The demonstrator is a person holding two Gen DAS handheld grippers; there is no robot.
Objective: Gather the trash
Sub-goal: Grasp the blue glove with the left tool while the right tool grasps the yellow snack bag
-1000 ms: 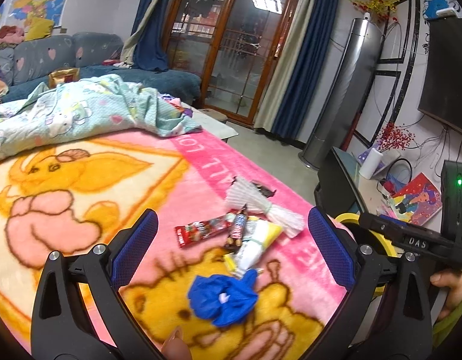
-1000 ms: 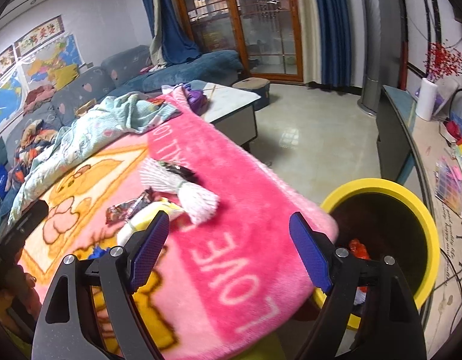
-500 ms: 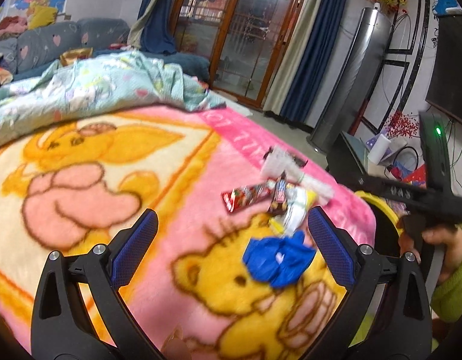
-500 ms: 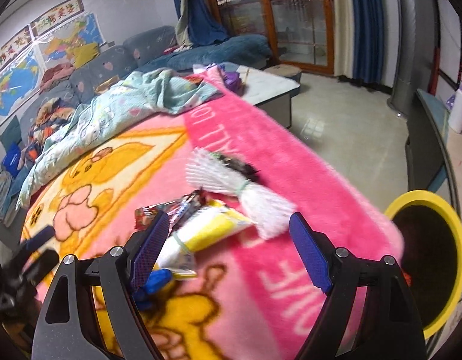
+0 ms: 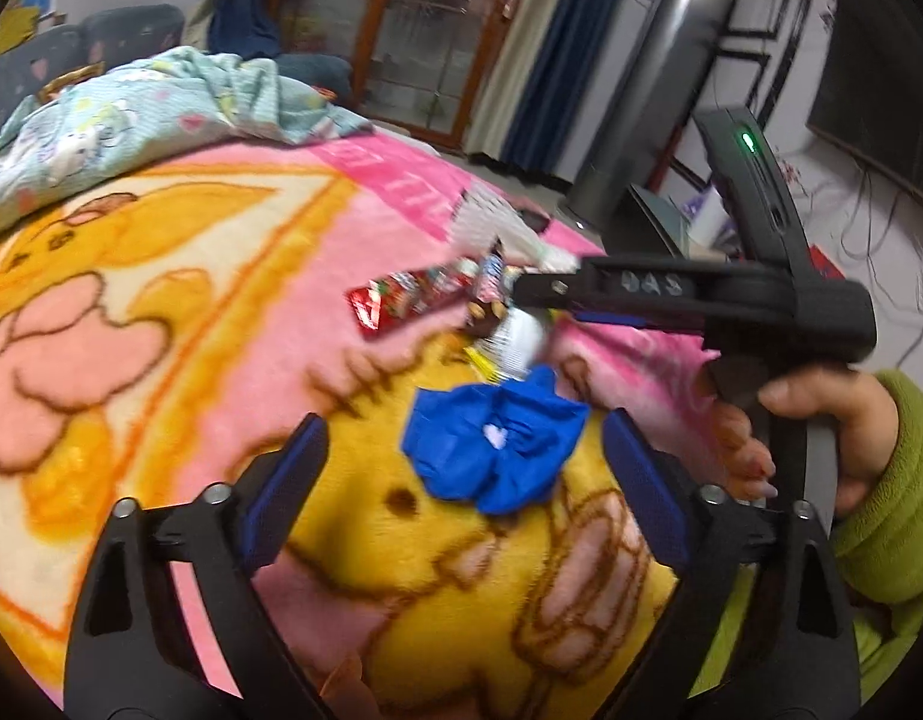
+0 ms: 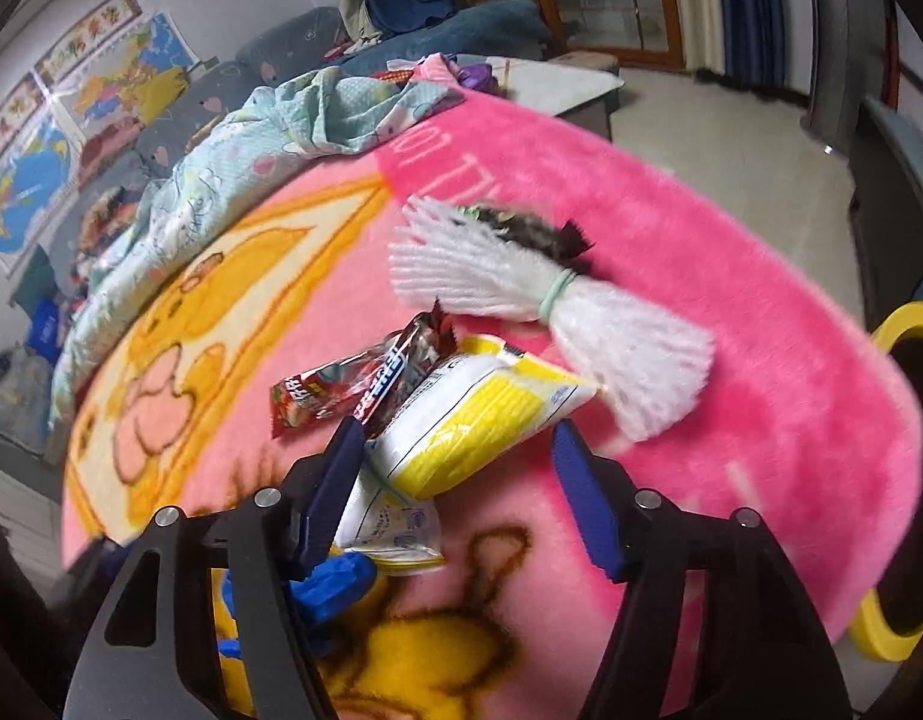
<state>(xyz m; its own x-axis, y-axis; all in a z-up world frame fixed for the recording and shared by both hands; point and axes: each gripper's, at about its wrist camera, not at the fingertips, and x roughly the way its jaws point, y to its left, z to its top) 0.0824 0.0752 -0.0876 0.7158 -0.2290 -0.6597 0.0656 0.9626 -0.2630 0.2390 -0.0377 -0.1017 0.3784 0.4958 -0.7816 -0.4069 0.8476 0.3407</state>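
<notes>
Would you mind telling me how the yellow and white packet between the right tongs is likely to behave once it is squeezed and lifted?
The yellow and white packet looks like thin glossy film, so it will probably crumple and may slip. It seems light and floppy, so its free end would likely droop. The right tongs are closing around it, not yet pressing.

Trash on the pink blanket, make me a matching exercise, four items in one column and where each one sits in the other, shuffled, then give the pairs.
Items
1. blue crumpled bag
2. yellow and white packet
3. white bundle tied with a green band
4. red snack wrapper

Places
A. farthest from the right gripper, partly over a dark wrapper
B. just ahead of the left gripper, between its closing jaws' line
C. left of the yellow packet, lying flat on the blanket
D. between the right gripper's closing jaws

Pairs: 1-B, 2-D, 3-A, 4-C
</notes>
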